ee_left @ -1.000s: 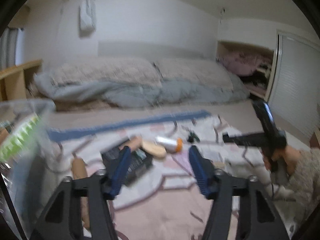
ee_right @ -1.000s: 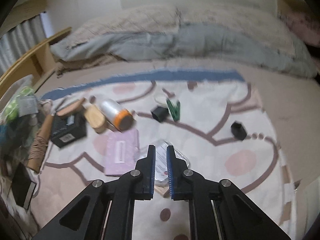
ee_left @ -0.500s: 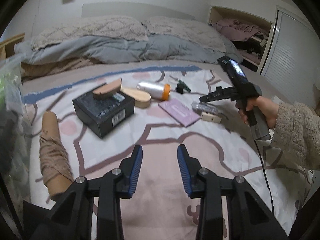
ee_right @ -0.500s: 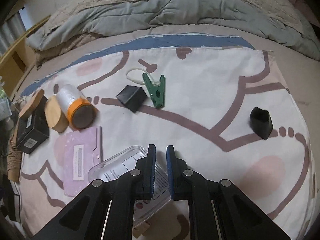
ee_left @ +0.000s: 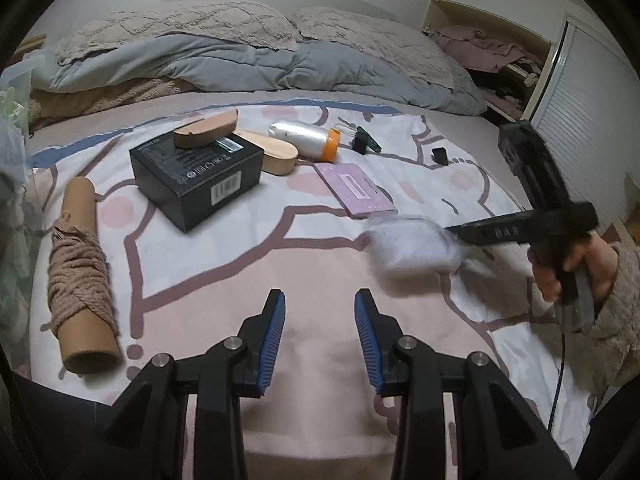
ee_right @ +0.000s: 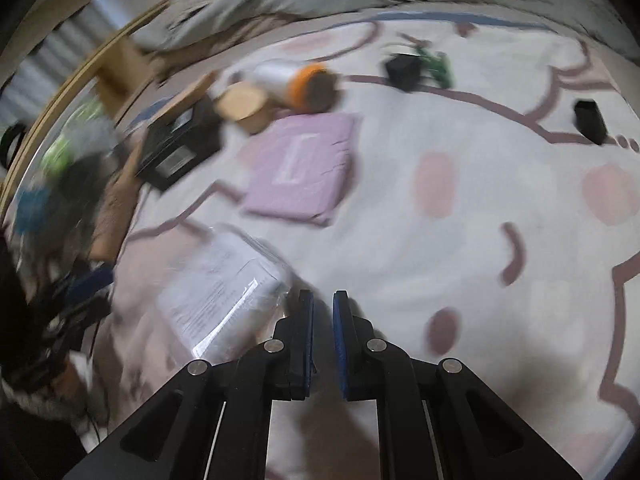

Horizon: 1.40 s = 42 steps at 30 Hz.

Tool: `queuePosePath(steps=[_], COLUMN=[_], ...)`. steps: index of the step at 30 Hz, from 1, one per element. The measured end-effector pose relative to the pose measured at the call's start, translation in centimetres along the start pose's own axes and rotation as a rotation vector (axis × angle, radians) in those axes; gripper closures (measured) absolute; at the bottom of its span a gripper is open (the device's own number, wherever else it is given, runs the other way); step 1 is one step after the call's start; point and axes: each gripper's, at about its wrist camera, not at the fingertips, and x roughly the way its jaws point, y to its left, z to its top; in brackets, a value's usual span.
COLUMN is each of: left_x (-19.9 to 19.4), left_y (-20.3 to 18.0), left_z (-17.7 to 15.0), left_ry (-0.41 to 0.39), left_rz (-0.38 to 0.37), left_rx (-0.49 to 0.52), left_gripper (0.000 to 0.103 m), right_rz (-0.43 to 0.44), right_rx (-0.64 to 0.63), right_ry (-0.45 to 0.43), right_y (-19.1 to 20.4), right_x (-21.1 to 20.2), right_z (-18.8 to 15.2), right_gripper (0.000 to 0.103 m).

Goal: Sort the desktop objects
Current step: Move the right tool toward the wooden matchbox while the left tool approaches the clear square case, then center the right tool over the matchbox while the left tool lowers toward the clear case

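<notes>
Sorting barely begun, judged from the layout: all items loose on the patterned sheet [ee_left: 224,280], none grouped.

Largest first:
- Black box [ee_left: 196,178], far left of centre, with a wooden piece [ee_left: 206,130] on top.
- Cardboard tube wound with twine [ee_left: 80,268], near left.
- Clear plastic packet [ee_right: 224,292], near centre, blurred, just left of the right gripper [ee_right: 323,340]. Contact cannot be told.
- Pink pouch [ee_left: 356,194], centre, beyond the packet.
- Wooden oval [ee_left: 272,156], touching the box on its right.
- Silver roll with orange end [ee_left: 308,138], far centre.
- Two small black pieces [ee_right: 402,68] [ee_right: 590,120] and a green clip [ee_right: 438,66], far right.

Gripper states:
- Left gripper [ee_left: 320,336]: released, jaws partly apart after closing in, nothing between them, above bare sheet.
- Right gripper: clenched, jaws nearly together, nothing seen between the pads.

Obstructions: none around the packet on the near side. Storage bin [ee_left: 16,128] at far left edge, partly out of frame; likely destination, not confirmed. Bedding [ee_left: 224,60] piled beyond the sheet.
</notes>
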Motion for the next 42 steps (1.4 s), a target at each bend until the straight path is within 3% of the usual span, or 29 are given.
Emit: queuePosePath(steps=[5, 7, 11, 13, 16, 23, 29, 35, 42], left_x=[0.7, 1.1, 1.6, 1.7, 1.7, 1.5, 1.2, 1.3, 1.8], left_y=[-0.3, -0.1, 0.2, 0.3, 0.5, 0.0, 0.6, 1.5, 0.1], left_z=[-0.5, -0.8, -1.2, -1.3, -1.4, -1.5, -1.7, -2.4, -3.4], left_ry=[0.032, 0.054, 0.074, 0.079, 0.080, 0.077, 0.072, 0.100, 0.153], left_rz=[-0.017, -0.021, -0.020, -0.031, -0.052, -0.067, -0.059, -0.051, 0.034], left_rx=[0.006, -0.007, -0.028, -0.038, -0.046, -0.022, -0.017, -0.017, 0.132], left_gripper=[0.065, 0.050, 0.036, 0.022, 0.009, 0.008, 0.008, 0.008, 0.008], right_rz=[-0.017, -0.035, -0.054, -0.073, -0.073, -0.052, 0.035, 0.016, -0.014], right_rx=[0.011, 0.005, -0.052, -0.092, -0.141, -0.254, -0.366, -0.356, -0.444], right_ry=[-0.062, -0.058, -0.030, -0.029, -0.035, -0.003, 0.048, 0.029, 0.064], right_y=[0.0, -0.1, 1.2, 2.0, 3.2, 6.7, 9.8, 9.6, 10.5], right_x=[-1.8, -1.4, 0.0, 0.2, 0.1, 1.7, 2.0, 1.6, 2.5], right_z=[0.6, 1.2, 1.0, 1.1, 1.2, 0.7, -0.8, -0.3, -1.6], right_gripper=[0.092, 0.092, 0.092, 0.092, 0.092, 0.092, 0.092, 0.092, 0.092])
